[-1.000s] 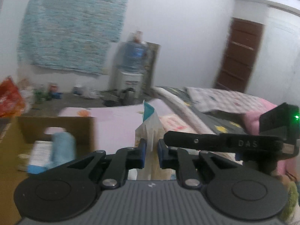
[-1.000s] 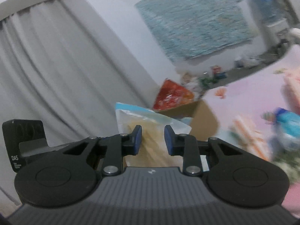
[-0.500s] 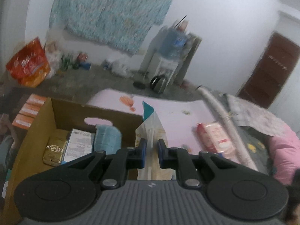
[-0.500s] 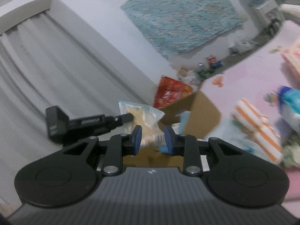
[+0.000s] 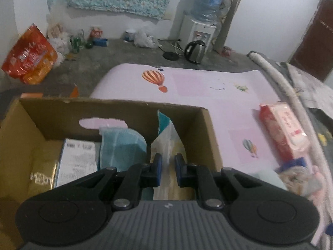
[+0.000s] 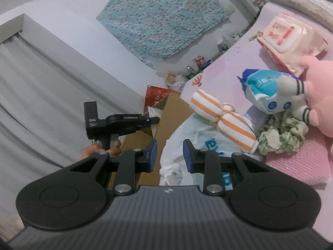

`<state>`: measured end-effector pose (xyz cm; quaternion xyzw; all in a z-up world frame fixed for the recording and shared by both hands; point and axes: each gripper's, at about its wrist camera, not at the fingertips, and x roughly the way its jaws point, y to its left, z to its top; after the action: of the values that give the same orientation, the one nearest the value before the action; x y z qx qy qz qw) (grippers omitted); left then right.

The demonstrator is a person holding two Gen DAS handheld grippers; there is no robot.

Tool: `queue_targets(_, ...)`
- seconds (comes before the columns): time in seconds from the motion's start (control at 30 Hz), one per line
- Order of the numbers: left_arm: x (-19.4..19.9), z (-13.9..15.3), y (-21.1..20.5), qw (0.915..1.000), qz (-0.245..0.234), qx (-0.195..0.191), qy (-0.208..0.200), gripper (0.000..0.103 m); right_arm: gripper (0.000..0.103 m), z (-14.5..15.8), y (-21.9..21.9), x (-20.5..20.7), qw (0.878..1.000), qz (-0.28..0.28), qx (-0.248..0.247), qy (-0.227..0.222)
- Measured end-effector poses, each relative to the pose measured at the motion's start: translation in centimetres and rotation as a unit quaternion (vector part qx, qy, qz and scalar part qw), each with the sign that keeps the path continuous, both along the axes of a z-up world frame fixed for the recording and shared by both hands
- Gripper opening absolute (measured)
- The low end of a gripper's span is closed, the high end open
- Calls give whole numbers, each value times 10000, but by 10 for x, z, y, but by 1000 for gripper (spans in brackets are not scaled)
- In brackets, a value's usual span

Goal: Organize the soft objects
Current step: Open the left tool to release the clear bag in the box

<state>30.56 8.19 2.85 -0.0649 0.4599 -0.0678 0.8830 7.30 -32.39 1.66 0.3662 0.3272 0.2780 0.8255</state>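
**Left wrist view: pouch stands upright in the box**

The left gripper pinches a clear pouch, long axis vertical, teal top edge up, inside the cardboard box near its right wall (beside a blue packet). The right gripper is spread, holding nothing, above a white plastic bag on the pink mat.

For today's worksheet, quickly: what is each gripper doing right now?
Left gripper: shut on the clear snack bag, holding it inside the cardboard box.
Right gripper: open, empty, above the white plastic bag.
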Motion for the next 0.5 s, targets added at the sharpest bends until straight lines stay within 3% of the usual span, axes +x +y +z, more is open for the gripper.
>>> queue_targets(0.17,12,-13,2,9992,244,86,299,42,28,-1,-2,7,10000,-8,59,47)
queue_targets(0.2,12,-13,4,9991,288,86,288,49,28,0,-2,7,10000,-11,57,38)
queue_targets(0.5,-16,23,11,9981,606,-25,-97,77,32,-2,-10,-7,9999,-112,125,-31)
